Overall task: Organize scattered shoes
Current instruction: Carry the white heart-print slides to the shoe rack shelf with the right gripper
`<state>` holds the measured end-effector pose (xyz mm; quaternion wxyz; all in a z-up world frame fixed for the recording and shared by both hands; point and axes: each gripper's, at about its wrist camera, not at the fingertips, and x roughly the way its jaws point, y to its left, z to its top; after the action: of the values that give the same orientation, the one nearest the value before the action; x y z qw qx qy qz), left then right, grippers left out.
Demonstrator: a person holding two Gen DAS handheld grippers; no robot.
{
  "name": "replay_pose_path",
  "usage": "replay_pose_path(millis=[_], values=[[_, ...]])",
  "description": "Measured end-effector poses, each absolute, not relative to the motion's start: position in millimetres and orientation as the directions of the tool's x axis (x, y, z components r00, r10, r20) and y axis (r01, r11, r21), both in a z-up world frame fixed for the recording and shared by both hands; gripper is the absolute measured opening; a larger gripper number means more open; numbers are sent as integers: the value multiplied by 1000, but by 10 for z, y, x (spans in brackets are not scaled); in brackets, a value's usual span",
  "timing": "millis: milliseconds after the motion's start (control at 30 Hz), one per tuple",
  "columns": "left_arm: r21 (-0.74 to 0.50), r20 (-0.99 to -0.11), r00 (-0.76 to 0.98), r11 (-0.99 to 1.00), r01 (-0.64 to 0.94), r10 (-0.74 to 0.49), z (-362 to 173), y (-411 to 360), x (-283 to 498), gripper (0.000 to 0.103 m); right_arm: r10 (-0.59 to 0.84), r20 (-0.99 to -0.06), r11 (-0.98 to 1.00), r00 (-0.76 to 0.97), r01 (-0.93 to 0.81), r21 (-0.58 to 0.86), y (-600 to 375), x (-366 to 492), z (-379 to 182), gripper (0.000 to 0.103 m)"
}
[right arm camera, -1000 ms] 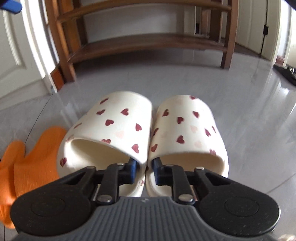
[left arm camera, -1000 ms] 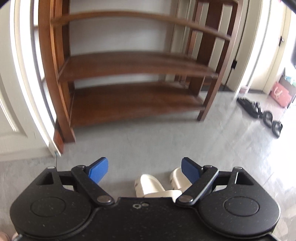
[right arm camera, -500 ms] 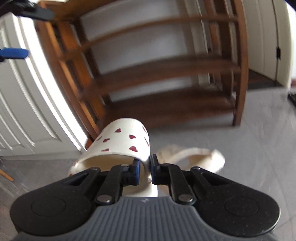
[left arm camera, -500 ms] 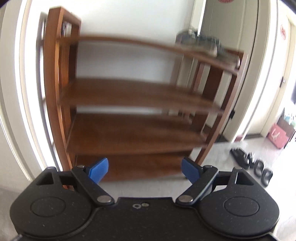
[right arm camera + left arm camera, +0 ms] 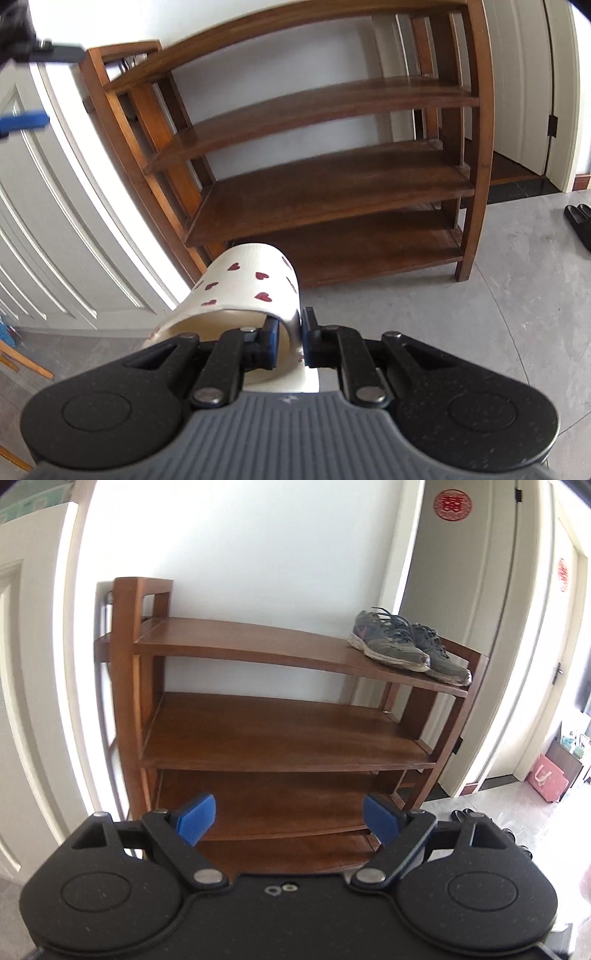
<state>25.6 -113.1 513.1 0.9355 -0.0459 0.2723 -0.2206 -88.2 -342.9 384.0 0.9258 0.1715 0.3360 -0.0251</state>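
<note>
A red paper emblem (image 5: 452, 504) on a door (image 5: 465, 590); pink bag (image 5: 547, 777) beyond.

Home entry: shoe rack (image 5: 280, 734), doors (image 5: 461, 627).

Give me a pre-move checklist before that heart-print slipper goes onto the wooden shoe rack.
1. Grip: right gripper pinches the strap edge of the heart-print slipper; ok.
2. Second slipper of the pair: only one is clearly visible in the jaws; cannot tell.
3. Free shelf space: the shoe rack has bare middle and lower shelves; ok.
4. Top shelf: grey sneakers occupy its right end, left part bare; ok.
5. Left gripper: open, nothing between its fingers, free to help; ok.
6. Slipper attitude: it hangs tilted from the pinch, not level for setting down; not ok.
</note>
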Motion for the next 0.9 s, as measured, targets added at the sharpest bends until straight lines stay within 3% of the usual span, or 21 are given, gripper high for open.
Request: replay_pose_path(millis=[200, 333, 433, 567, 767, 833, 867, 900], values=[[-235, -384, 800, 887, 398, -461, 5729, -1040, 338, 87, 10, -483, 936, 876, 162, 312, -3651, -716, 4813, 15], [-250, -284, 848, 888, 385, -448, 6155, -1025, 448, 88, -12, -258, 940, 966, 99, 325, -3895, -295, 5726, 16], [-255, -238, 881, 902, 349, -408, 6365, -1038, 520, 89, -9, -157, 946, 988, 59, 319, -3960, 248, 6046, 15], [-245, -236, 909, 926, 286, -343, 6460, -1087, 627, 89, -62, -175, 937, 983, 118, 329, -3900, 1159, 6020, 16], [-234, -284, 925, 954, 188, -252, 6359, -1231, 743, 89, -80, -314, 931, 946, 184, 316, -3745, 2309, 5578, 20], [-230, -297, 925, 958, 171, -236, 6324, -1300, 782, 89, -73, -360, 933, 930, 191, 304, -3712, 2450, 5475, 28], [-229, -304, 925, 960, 162, -228, 6305, -1347, 805, 89, -37, -375, 927, 926, 172, 334, -3740, 2485, 5400, 48], [-227, -311, 924, 961, 156, -223, 6283, -1393, 820, 89, -11, -376, 923, 927, 154, 353, -3768, 2481, 5358, 52]])
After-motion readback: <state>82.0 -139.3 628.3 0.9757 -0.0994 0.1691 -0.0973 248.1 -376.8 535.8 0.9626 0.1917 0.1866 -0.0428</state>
